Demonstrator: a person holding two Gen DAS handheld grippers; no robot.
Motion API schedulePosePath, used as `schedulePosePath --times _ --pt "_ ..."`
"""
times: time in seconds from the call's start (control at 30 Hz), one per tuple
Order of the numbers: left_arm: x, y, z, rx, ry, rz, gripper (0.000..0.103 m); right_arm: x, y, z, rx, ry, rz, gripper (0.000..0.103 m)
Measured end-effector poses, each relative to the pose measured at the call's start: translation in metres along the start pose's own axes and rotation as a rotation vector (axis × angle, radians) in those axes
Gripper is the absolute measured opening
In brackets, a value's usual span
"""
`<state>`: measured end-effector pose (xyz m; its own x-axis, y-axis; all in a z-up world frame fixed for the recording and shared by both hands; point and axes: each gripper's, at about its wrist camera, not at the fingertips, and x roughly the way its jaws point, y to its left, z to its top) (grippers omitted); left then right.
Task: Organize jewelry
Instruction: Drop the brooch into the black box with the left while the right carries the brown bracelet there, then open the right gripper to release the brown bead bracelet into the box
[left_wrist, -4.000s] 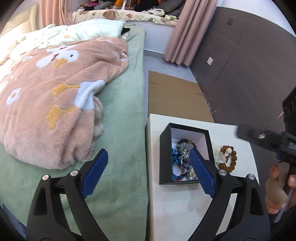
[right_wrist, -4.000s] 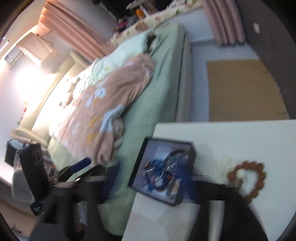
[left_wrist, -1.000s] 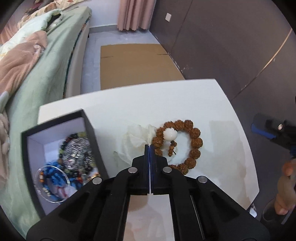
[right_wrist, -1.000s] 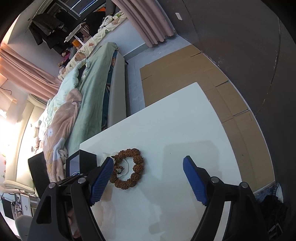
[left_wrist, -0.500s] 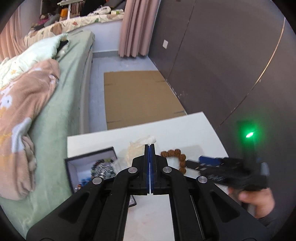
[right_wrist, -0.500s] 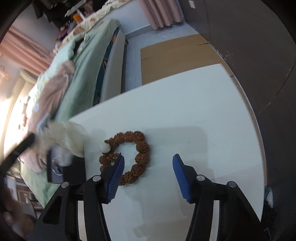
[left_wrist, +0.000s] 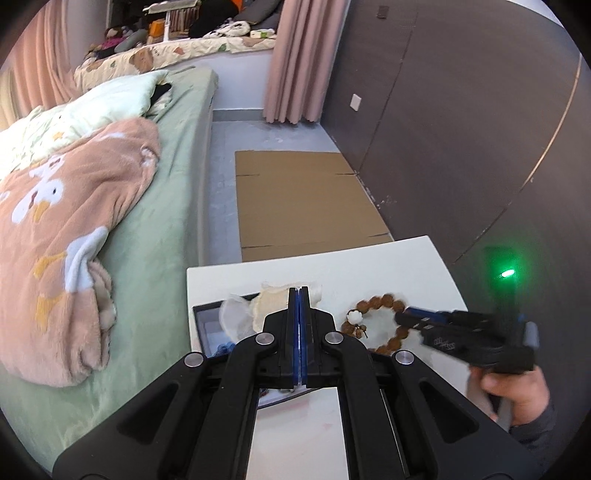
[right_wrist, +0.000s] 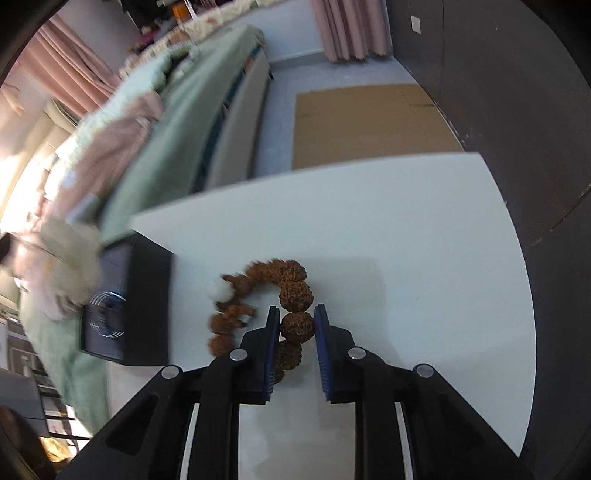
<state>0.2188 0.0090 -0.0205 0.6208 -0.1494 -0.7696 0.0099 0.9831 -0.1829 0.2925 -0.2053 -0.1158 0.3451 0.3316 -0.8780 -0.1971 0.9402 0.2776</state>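
Observation:
A brown bead bracelet (right_wrist: 291, 288) with one white bead lies on the white table (right_wrist: 406, 240); it also shows in the left wrist view (left_wrist: 384, 321). My right gripper (right_wrist: 295, 325) is shut on one of its brown beads. My left gripper (left_wrist: 300, 295) is shut on a cream cloth pouch (left_wrist: 273, 304) and holds it above the black jewelry box (left_wrist: 207, 325). In the right wrist view the pouch (right_wrist: 70, 251) hangs blurred over the box (right_wrist: 144, 295), which holds several bracelets.
A green bed (left_wrist: 162, 206) with a pink blanket (left_wrist: 62, 229) runs along the table's left side. Flat cardboard (left_wrist: 303, 199) lies on the floor beyond the table. A dark wall (left_wrist: 461, 129) stands to the right.
My left gripper lifted the cream pouch off the table and carried it left over the box. My right gripper came down on the bracelet and closed from wide open onto a bead.

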Motion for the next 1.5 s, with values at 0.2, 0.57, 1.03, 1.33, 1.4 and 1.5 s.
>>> schedulePosePath --times 0.2,0.57,1.03,1.33,1.4,1.5 --pt "-0.004 0.021 -0.01 -0.052 -0.023 0.022 0.061 -0.025 0.011 0.002 0.019 -0.072 0.116 0.018" --pt "-0.021 0.063 -0.027 -0.113 -0.026 0.043 0.092 -0.062 0.049 0.012 -0.005 -0.167 0.219 0.019" --pt "-0.039 0.122 -0.046 -0.212 -0.051 0.051 0.093 -0.059 0.151 0.024 -0.191 -0.132 0.194 0.019" --pt "-0.045 0.136 -0.056 -0.251 -0.054 0.033 0.093 -0.055 0.167 0.013 -0.216 -0.106 0.189 0.056" --pt "-0.049 0.135 -0.057 -0.253 -0.06 0.026 0.093 -0.062 0.162 0.009 -0.214 -0.115 0.171 0.056" --pt "-0.054 0.131 -0.058 -0.249 -0.068 0.017 0.093 -0.074 0.148 0.001 -0.191 -0.122 0.151 0.056"
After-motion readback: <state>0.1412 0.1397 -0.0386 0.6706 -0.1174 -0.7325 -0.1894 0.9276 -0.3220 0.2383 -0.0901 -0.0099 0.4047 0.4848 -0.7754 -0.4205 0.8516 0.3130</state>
